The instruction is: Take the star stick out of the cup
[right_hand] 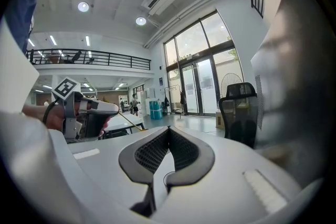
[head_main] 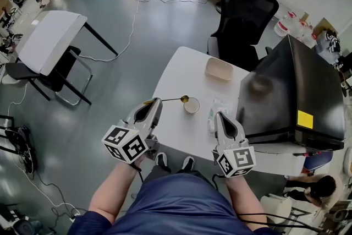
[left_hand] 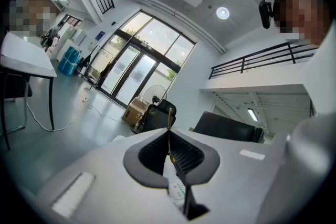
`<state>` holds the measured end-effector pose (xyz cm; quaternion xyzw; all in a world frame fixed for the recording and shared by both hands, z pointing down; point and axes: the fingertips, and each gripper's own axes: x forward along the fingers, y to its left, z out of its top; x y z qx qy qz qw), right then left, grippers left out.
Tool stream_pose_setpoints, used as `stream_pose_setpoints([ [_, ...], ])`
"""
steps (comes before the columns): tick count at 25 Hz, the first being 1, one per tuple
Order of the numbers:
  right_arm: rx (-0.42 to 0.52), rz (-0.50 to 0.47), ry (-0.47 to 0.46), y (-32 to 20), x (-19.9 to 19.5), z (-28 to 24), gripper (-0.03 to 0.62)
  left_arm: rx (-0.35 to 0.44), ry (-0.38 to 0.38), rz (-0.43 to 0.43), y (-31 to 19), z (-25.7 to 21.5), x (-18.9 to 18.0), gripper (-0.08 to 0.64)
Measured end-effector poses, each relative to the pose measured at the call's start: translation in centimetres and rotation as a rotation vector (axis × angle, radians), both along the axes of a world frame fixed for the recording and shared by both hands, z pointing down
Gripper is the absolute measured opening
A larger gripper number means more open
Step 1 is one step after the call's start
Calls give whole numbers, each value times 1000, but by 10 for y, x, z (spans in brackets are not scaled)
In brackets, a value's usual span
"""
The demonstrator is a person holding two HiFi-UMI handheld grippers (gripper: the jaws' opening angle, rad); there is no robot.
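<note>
Left gripper is clenched on the star stick, its jaws closed on the thin gold shaft near one end. The stick is held almost level above the white table, outside the cup, with its far, broader end at the cup's near-left rim; contact with the rim cannot be determined. The cup stands upright on the table and no contents can be made out inside it. A shallow beige dish sits farther back on the table, well apart from the cup, and appears empty. Right gripper hangs just right of the cup, jaws pressed together with nothing between them.
</note>
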<state>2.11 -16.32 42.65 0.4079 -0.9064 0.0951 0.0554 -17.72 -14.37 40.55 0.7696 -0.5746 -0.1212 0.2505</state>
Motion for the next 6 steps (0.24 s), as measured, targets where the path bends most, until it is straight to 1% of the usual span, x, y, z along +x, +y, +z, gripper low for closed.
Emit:
stream_pose_setpoints([
  [6, 2, 1, 4, 2, 0, -1, 6, -5, -8, 9, -2, 3, 2, 8],
])
